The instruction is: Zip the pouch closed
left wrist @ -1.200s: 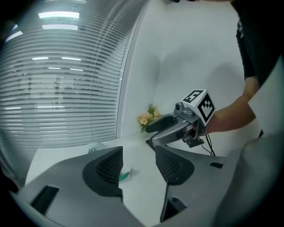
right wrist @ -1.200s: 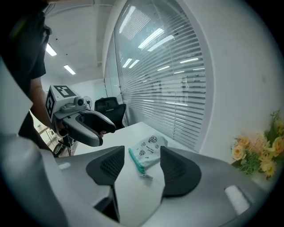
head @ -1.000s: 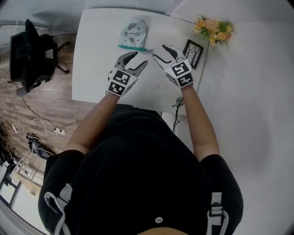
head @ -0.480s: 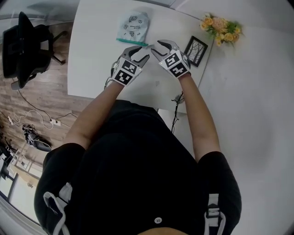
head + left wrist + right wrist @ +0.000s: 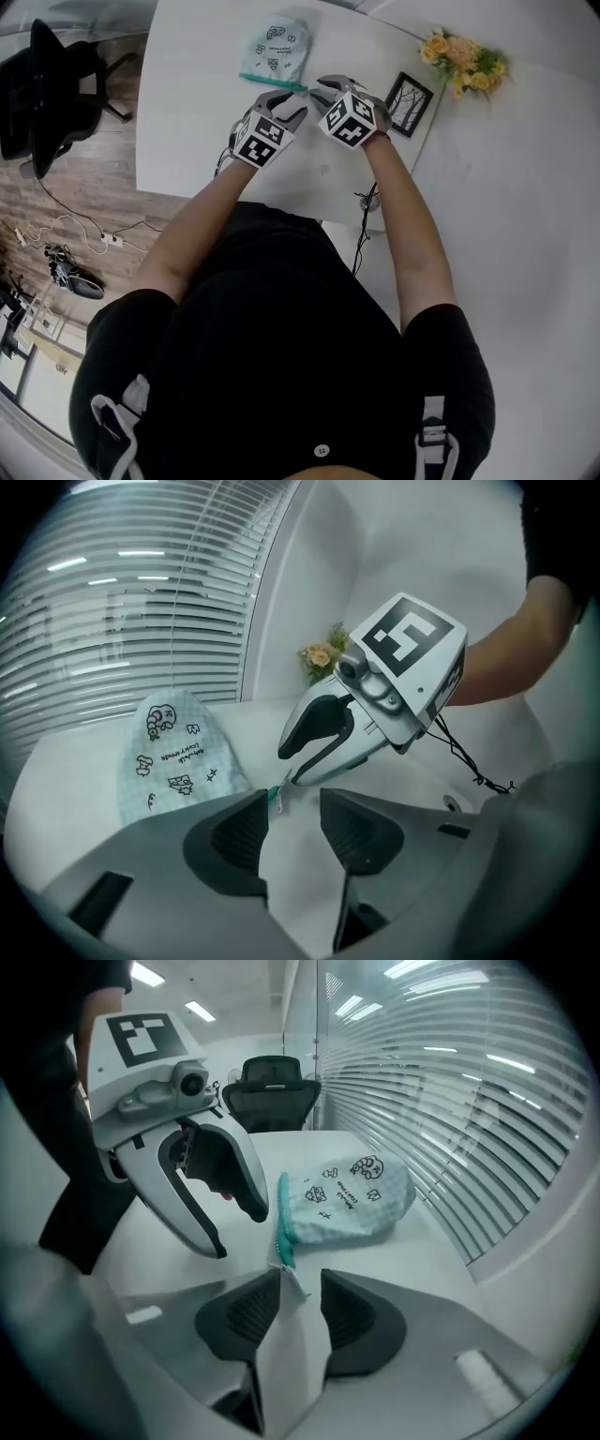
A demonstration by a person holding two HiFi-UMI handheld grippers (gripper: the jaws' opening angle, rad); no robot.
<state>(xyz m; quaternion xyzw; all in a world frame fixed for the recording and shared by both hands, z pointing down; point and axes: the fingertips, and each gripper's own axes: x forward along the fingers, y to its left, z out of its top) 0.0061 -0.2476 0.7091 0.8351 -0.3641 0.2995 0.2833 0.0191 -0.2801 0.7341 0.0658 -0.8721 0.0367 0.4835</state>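
Now lowered to the table (image 5: 187,112): left gripper (image 5: 296,105), right gripper (image 5: 319,92), jaws just narrowing, still apart, clamping nothing; pouch (image 5: 274,49) lying flat, zip end (image 5: 283,1251) just ahead, grasp pending.

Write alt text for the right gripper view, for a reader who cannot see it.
The right gripper, jaws apart and lately closing, has the zipper pull of a pale green pouch at the mouth of its gap, on a table. The left gripper, open, empty and also closing, hovers at left.

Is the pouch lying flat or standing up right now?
Lying flat: the pouch rests printed face up on the table, teal zipper edge along the tabletop.
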